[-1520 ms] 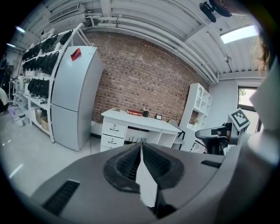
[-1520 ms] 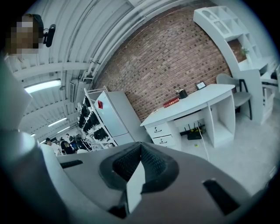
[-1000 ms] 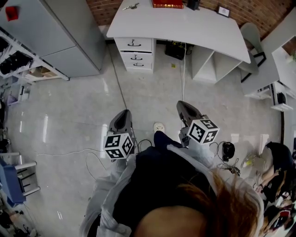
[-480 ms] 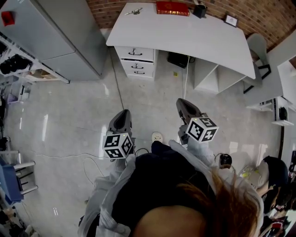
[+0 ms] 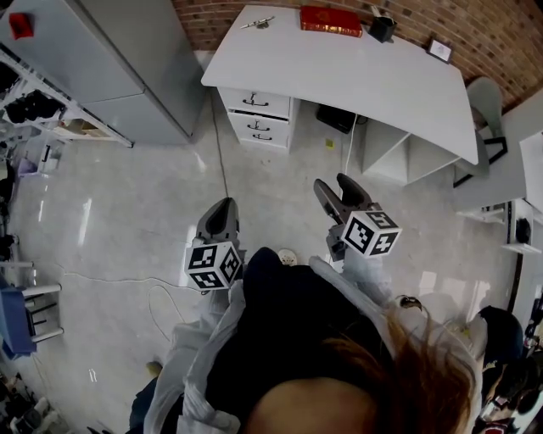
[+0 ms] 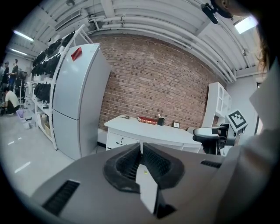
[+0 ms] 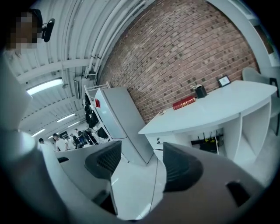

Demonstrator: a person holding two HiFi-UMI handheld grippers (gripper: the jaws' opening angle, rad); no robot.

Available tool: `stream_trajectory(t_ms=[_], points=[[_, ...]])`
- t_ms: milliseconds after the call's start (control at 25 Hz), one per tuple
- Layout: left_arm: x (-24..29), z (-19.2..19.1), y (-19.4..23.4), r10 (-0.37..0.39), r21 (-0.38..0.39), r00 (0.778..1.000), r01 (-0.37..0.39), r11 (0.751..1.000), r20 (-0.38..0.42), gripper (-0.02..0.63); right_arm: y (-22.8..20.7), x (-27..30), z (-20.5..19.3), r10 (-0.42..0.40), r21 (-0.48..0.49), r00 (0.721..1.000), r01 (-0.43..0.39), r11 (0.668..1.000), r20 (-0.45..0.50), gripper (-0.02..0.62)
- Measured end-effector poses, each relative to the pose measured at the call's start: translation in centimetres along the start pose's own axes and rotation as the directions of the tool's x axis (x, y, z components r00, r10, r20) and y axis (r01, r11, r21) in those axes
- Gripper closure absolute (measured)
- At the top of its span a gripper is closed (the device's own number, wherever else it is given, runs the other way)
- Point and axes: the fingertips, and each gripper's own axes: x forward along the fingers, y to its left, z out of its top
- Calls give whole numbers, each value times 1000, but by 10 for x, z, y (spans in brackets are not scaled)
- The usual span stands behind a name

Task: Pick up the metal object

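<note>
A small metal object (image 5: 256, 23) lies on the far left corner of the white desk (image 5: 339, 76), also visible as the metal object (image 6: 125, 117) in the left gripper view. Both grippers are held over the floor, well short of the desk. My left gripper (image 5: 222, 209) is shut, its pads touching with nothing between them (image 6: 141, 151). My right gripper (image 5: 334, 184) is open; its jaws have just been opening and hold nothing (image 7: 140, 164).
A red book (image 5: 330, 20), a black cup (image 5: 382, 28) and a small frame (image 5: 439, 49) sit along the desk's back edge. Drawers (image 5: 257, 119) are under its left end. A grey fridge (image 5: 127, 68) stands left, a chair (image 5: 488, 102) right. Cables (image 5: 161, 292) cross the floor.
The right gripper's jaws have gone from shut to open. Both grippers and the person have moved forward towards the desk, which now sits lower and closer in the head view.
</note>
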Motion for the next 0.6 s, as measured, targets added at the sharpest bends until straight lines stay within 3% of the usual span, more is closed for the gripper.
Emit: stream_trajectory(t_ms=[600], points=[[18,-8,10,32,-22,999,-33,999,-26,574,-10,24,-7,18,21,999,-17,1000,-47,287]])
